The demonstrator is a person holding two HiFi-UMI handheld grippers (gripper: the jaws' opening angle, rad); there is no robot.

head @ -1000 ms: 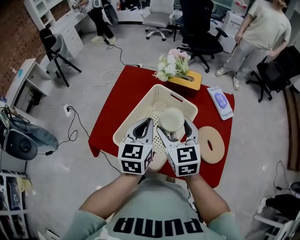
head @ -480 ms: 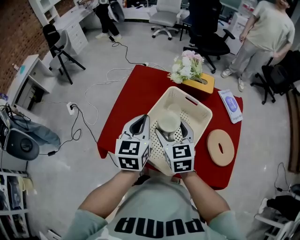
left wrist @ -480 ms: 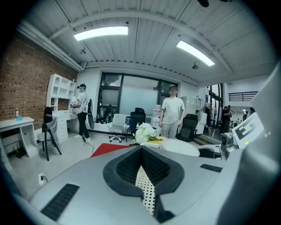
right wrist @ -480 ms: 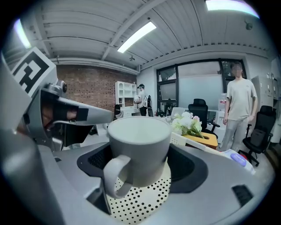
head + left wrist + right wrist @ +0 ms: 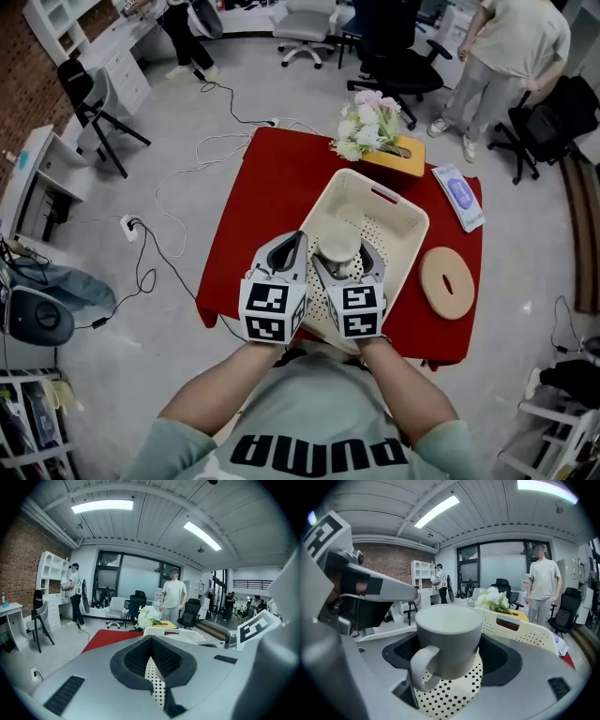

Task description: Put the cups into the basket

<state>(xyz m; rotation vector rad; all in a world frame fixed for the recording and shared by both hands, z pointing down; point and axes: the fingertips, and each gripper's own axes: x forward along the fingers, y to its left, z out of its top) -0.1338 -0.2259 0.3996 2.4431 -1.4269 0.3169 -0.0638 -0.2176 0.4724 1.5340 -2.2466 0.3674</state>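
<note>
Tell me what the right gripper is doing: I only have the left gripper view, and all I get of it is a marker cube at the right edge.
Observer: The right gripper is shut on a pale cup, with one jaw on each side of the cup's body and the handle facing back toward the camera.
Reviewer: Where is the cup relative to the basket?
Observer: It sits inside the outline of the basket, over the perforated floor. I cannot tell whether it touches the floor.
Reviewer: Is anything beside the basket?
Observer: A round wooden disc with a slot lies on the red cloth, to the basket's right.
</note>
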